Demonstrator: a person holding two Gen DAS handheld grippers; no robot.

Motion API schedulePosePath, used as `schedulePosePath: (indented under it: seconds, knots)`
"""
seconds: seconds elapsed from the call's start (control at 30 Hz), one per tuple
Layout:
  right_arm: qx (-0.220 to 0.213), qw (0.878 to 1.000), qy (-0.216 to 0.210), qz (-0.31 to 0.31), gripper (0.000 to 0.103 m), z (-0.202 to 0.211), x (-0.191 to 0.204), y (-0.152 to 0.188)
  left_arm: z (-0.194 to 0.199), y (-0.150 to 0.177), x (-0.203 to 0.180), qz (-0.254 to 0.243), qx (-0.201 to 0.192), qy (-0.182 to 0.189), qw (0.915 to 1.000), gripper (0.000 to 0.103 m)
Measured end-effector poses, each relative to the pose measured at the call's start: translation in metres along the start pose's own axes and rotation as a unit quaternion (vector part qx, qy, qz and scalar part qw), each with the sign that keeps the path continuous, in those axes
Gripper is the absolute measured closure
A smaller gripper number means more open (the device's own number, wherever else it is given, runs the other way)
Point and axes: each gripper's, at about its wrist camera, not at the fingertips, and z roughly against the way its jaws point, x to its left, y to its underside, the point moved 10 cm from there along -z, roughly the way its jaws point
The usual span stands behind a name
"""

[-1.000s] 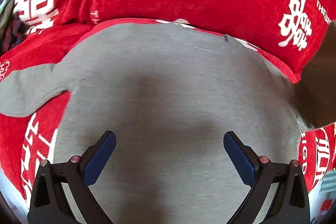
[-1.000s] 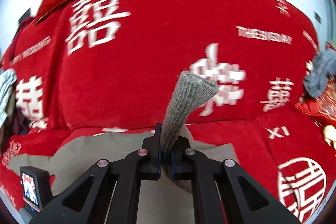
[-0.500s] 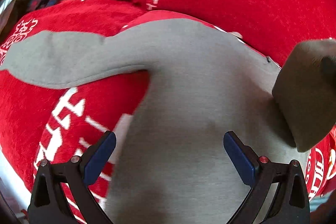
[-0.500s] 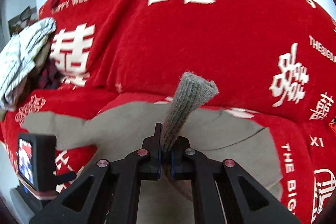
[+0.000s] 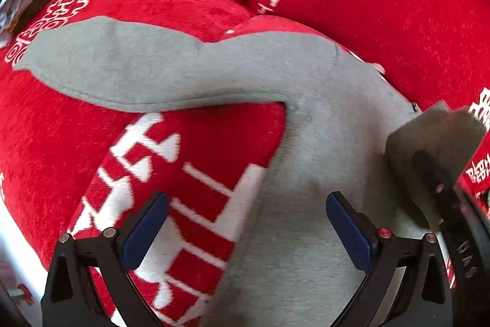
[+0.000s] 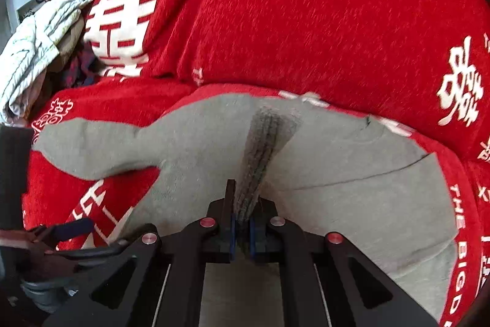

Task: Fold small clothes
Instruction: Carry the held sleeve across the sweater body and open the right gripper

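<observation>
A small grey sweatshirt [image 5: 312, 161] lies flat on a red sofa cover, its left sleeve [image 5: 128, 72] stretched out to the left. My left gripper [image 5: 245, 222] is open and empty, low over the shirt's left edge below the armpit. My right gripper [image 6: 242, 232] is shut on the ribbed cuff [image 6: 260, 149] of the right sleeve and holds it over the middle of the shirt body [image 6: 352, 204]. That cuff and gripper also show at the right of the left wrist view [image 5: 428, 143].
The red sofa cover [image 6: 306, 20] with white lettering has a tall backrest behind the shirt. A pile of other clothes [image 6: 39, 45] lies at the far left. The left gripper shows at the lower left of the right wrist view [image 6: 61, 235].
My right gripper has carried the sleeve cuff leftward and down over the shirt body. My left gripper has shifted left, from over the shirt's middle to its left edge.
</observation>
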Motion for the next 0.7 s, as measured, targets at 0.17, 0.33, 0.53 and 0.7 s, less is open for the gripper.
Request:
schedulePosePath:
  seconds: [0.17,0.33,0.53,0.7]
  knots:
    - [0.03,0.996,-0.09,0.005,0.081,-0.004,0.029,0.009,0.015,-0.008,0.031,0.028,-0.028,-0.037,0.9985,0.0]
    - [-0.006,0.986,-0.162,-0.025,0.05,0.035,0.018,-0.007,0.038,-0.024,0.052,0.063,-0.059,-0.055,0.9947,0.0]
    - [-0.024,0.999,-0.018,-0.032,0.041,0.049,-0.093,-0.002,0.045,-0.021,-0.016,-0.003,-0.061,-0.023,0.9979,0.0]
    - [0.045,0.995,0.043,-0.083,0.041,0.02,-0.178,0.044,0.009,0.024,-0.12,-0.127,-0.012,0.011,0.9918,0.0]
